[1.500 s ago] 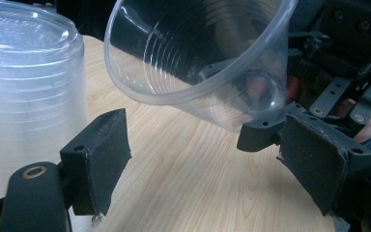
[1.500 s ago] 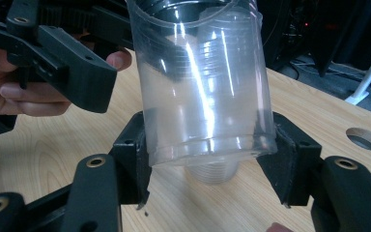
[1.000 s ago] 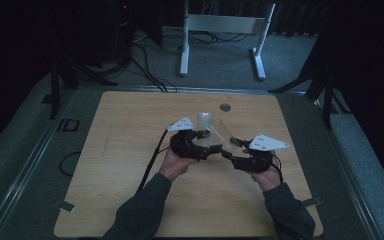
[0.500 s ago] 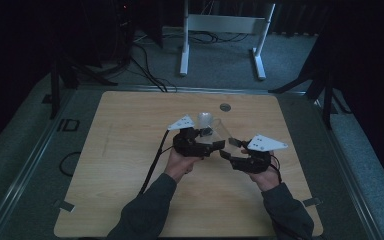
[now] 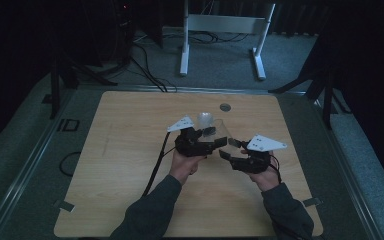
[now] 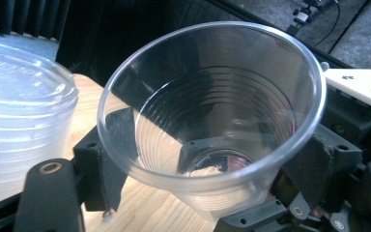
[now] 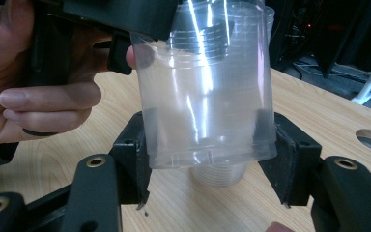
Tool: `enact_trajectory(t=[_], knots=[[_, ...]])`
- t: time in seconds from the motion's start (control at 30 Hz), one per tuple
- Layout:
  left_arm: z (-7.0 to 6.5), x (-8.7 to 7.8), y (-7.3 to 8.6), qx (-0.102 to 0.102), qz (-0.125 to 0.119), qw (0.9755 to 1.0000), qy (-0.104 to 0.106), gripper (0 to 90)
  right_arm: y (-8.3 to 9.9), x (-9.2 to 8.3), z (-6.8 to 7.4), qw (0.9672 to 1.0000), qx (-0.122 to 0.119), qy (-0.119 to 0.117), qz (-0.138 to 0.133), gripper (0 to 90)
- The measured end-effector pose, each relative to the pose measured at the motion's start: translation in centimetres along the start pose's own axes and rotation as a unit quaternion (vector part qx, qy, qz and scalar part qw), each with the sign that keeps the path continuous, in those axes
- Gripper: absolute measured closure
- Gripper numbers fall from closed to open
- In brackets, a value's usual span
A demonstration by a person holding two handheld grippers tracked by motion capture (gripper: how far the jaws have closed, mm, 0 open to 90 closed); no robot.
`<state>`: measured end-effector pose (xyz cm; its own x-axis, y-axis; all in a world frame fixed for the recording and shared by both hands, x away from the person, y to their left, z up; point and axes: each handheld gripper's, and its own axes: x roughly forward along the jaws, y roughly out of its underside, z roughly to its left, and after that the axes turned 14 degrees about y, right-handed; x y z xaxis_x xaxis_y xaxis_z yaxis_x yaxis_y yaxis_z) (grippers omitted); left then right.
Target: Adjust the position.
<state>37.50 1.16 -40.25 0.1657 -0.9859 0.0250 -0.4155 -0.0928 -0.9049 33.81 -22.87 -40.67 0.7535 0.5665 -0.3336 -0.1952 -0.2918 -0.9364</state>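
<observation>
A clear plastic cup (image 5: 221, 131) hangs above the wooden table (image 5: 130, 150) between both grippers. My right gripper (image 7: 207, 145) is shut on it, its pads (image 7: 135, 145) pressing the cup (image 7: 207, 96) on both sides near the base. My left gripper (image 6: 207, 164) looks into the cup's mouth (image 6: 212, 111). Its jaws have just been closing with the cup between them, and both pads (image 6: 101, 159) now touch the wall. In the high view the left gripper (image 5: 214, 138) and right gripper (image 5: 230, 150) meet at mid-table.
A stack of clear cups (image 5: 205, 120) stands on the table just behind the grippers and appears as the cup stack (image 6: 19, 121) at the left. A round hole (image 5: 224, 107) lies near the table's far edge. A white metal stand (image 5: 220, 30) is on the floor beyond.
Both hands have stayed where they were. The left gripper's jaws have drawn in around the cup that the right gripper keeps holding.
</observation>
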Motion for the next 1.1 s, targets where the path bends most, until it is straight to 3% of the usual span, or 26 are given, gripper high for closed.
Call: enact_trajectory(t=[0.63, 0.73, 1.03, 1.1], knots=[[-0.5, -0.1, 0.0, 0.027, 0.006, 0.9995, -0.013, 28.6, -0.1, 0.1, -0.1, 0.9997, -0.006, -0.009, 0.02, 34.4], [-0.6, -0.3, -0.1, 0.035, 0.016, 0.9991, -0.02, 28.7, -0.1, 0.1, -0.1, 0.9995, -0.01, -0.008, 0.027, 30.0], [-0.9, -0.4, -0.1, 0.053, 0.043, 0.9969, -0.039, 29.2, -0.2, -0.1, 0.1, 0.999, -0.021, -0.007, 0.038, 27.9], [-1.1, -0.4, -0.1, 0.064, 0.058, 0.9949, -0.053, 29.4, -0.2, -0.1, 0.2, 0.999, -0.022, -0.007, 0.039, 27.4]])
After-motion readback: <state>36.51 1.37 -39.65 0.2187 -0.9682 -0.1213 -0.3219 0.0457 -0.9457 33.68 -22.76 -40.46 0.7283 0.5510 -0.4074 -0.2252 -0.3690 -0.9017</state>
